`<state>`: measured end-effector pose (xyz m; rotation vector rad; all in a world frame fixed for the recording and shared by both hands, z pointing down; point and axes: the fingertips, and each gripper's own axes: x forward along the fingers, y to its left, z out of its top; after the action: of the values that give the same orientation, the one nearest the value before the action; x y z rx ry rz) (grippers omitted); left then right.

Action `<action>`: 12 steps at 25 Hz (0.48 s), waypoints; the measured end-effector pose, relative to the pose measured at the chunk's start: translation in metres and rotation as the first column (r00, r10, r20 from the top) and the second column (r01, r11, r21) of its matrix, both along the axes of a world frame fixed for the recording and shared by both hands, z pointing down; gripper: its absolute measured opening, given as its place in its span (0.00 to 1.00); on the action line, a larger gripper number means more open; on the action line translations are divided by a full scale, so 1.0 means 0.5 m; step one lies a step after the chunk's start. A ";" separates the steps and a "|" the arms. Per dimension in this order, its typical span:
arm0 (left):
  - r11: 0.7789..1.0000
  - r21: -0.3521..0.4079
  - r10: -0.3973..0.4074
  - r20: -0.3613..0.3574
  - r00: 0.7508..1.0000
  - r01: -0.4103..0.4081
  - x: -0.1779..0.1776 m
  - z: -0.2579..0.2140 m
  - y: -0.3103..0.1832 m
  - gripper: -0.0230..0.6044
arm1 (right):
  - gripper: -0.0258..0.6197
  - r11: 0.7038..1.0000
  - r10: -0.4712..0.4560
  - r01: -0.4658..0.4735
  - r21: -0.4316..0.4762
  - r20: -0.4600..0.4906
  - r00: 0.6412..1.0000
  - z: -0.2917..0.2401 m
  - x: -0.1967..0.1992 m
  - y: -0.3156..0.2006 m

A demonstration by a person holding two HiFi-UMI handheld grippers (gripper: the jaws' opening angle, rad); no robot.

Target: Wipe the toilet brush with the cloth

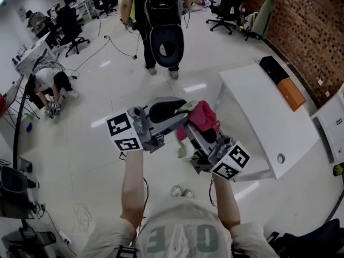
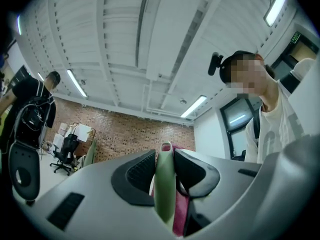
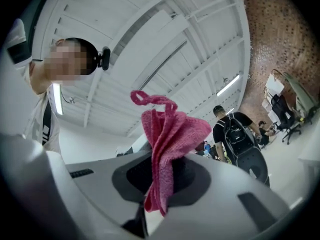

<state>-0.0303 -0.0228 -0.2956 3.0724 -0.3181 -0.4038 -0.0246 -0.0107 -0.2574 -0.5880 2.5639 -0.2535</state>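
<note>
Both grippers are raised close under the head camera and point slightly upward. My left gripper (image 1: 180,113) (image 2: 165,171) is shut on the pale green toilet brush handle (image 2: 163,189), which stands upright between its black pads. In the head view a green end of the toilet brush (image 1: 183,152) hangs below the jaws; its bristle head is not visible. My right gripper (image 1: 194,129) (image 3: 160,176) is shut on the pink cloth (image 3: 167,134) (image 1: 203,116), whose bunched top sticks up above the jaws. The cloth lies right beside the brush handle where the two grippers meet.
A white table (image 1: 258,106) stands at the right with a black box (image 1: 273,69) and an orange box (image 1: 291,93) on it. A person with a backpack (image 1: 161,20) walks ahead. Office chairs, desks and a crouching person (image 1: 48,85) are at the left; a brick wall runs along the right.
</note>
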 end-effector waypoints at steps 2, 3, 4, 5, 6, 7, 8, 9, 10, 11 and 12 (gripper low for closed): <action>1.000 -0.002 -0.007 -0.018 1.000 0.007 0.002 -0.014 -0.003 0.23 | 0.09 1.000 0.002 -0.003 -0.006 -0.023 1.000 0.015 -0.005 0.000; 1.000 -0.002 -0.010 -0.029 1.000 0.010 0.001 -0.023 -0.003 0.23 | 0.09 1.000 0.003 -0.003 -0.011 -0.043 0.999 0.027 -0.009 0.000; 1.000 0.000 -0.013 -0.038 0.999 0.013 -0.001 -0.031 -0.001 0.23 | 0.09 1.000 0.000 -0.001 -0.017 -0.062 0.998 0.040 -0.015 0.002; 1.000 0.003 -0.015 -0.046 0.999 0.015 -0.003 -0.038 0.001 0.23 | 0.09 1.000 -0.005 0.003 -0.024 -0.078 0.997 0.055 -0.021 0.003; 1.000 0.006 -0.019 -0.053 0.998 0.020 -0.006 -0.046 0.004 0.23 | 0.09 0.999 -0.010 0.007 -0.034 -0.092 0.996 0.070 -0.028 0.004; 1.000 0.009 -0.025 -0.057 0.998 0.025 -0.008 -0.055 0.006 0.23 | 0.09 0.999 -0.015 0.010 -0.047 -0.106 0.994 0.087 -0.033 0.003; 0.999 0.010 -0.032 -0.061 0.998 0.032 -0.010 -0.064 0.007 0.23 | 0.09 0.998 -0.020 0.012 -0.061 -0.122 0.992 0.105 -0.040 0.002; 0.999 0.009 -0.039 -0.067 0.997 0.040 -0.015 -0.075 0.007 0.23 | 0.09 0.997 -0.025 0.014 -0.076 -0.140 0.990 0.123 -0.048 0.000; 0.999 0.007 -0.046 -0.078 0.996 0.047 -0.023 -0.090 0.007 0.23 | 0.09 0.996 -0.032 0.017 -0.093 -0.160 0.987 0.143 -0.058 0.000; 0.999 0.004 -0.053 -0.093 0.994 0.054 -0.032 -0.106 0.007 0.23 | 0.09 0.994 -0.039 0.020 -0.109 -0.182 0.983 0.162 -0.068 0.000; 0.998 0.000 -0.061 -0.107 0.992 0.061 -0.042 -0.120 0.006 0.23 | 0.09 0.992 -0.047 0.022 -0.125 -0.201 0.979 0.179 -0.077 0.001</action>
<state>-0.0513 -0.0197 -0.3555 3.0358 -0.4089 -0.5691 -0.0633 -0.0102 -0.1679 -0.6446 2.7726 -0.3827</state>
